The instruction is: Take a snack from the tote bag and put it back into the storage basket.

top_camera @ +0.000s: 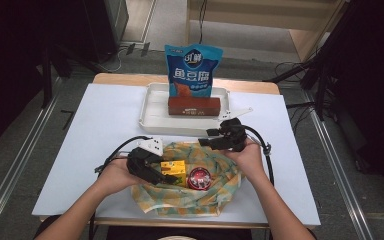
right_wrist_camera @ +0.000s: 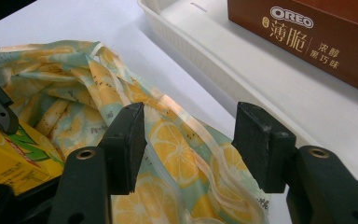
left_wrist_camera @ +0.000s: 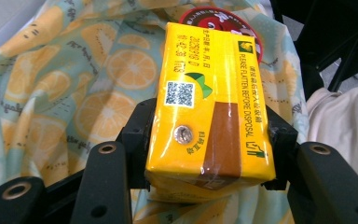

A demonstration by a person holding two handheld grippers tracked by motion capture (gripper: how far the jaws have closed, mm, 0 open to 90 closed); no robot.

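A yellow drink carton (left_wrist_camera: 205, 112) lies inside a cloth bag with a lemon print (left_wrist_camera: 74, 79). My left gripper (left_wrist_camera: 209, 137) is shut on the carton, one black pad against each long side. In the high view the left gripper (top_camera: 166, 172) sits at the bag's left side, on the carton (top_camera: 173, 168). A round red-topped item (top_camera: 199, 177) lies in the bag just right of the carton. My right gripper (right_wrist_camera: 191, 144) stands open over the bag's rim (right_wrist_camera: 177, 154), its pads touching nothing. In the high view the right gripper (top_camera: 206, 141) hovers at the bag's far right edge.
A white tray (top_camera: 155, 112) stands behind the bag, holding a brown Oreo box (top_camera: 194, 106) and an upright blue snack bag (top_camera: 192, 70). The tray's near wall (right_wrist_camera: 223, 60) is close to my right gripper. White table surface (top_camera: 100, 130) lies to the left.
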